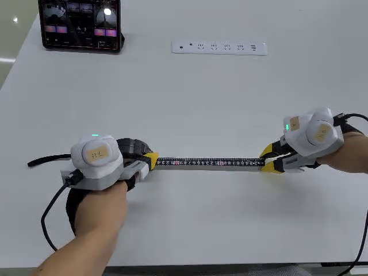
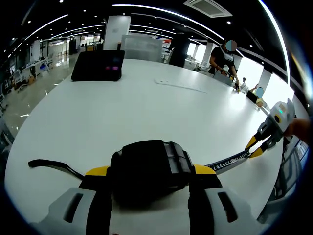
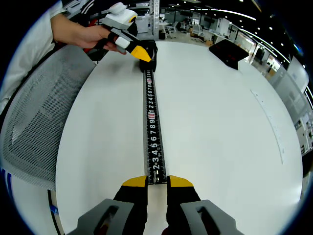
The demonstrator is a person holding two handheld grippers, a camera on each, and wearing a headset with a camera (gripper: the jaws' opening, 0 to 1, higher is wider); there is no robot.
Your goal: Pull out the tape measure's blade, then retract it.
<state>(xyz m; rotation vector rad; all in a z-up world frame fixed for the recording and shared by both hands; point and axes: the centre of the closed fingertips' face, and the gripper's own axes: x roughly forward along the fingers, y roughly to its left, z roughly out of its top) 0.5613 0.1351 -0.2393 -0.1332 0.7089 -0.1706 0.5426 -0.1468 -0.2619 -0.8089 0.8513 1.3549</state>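
On the white counter (image 1: 201, 103), a tape measure (image 1: 138, 152) drawn out between two tongs.
Left tongs (image 1: 150, 161) clamp the black case (image 2: 149, 166) (strap (image 1: 43, 161) trailing leftward); the dark numbered blade (image 1: 210, 163) lies flat along the counter to the right tongs (image 1: 270, 161), pinched shut on its tip. Should that pinch slacken, the blade would likely whip back; a loose hold could let the case twist.

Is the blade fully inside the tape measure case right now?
No, the blade stretches out from the tape measure case to the right claw.
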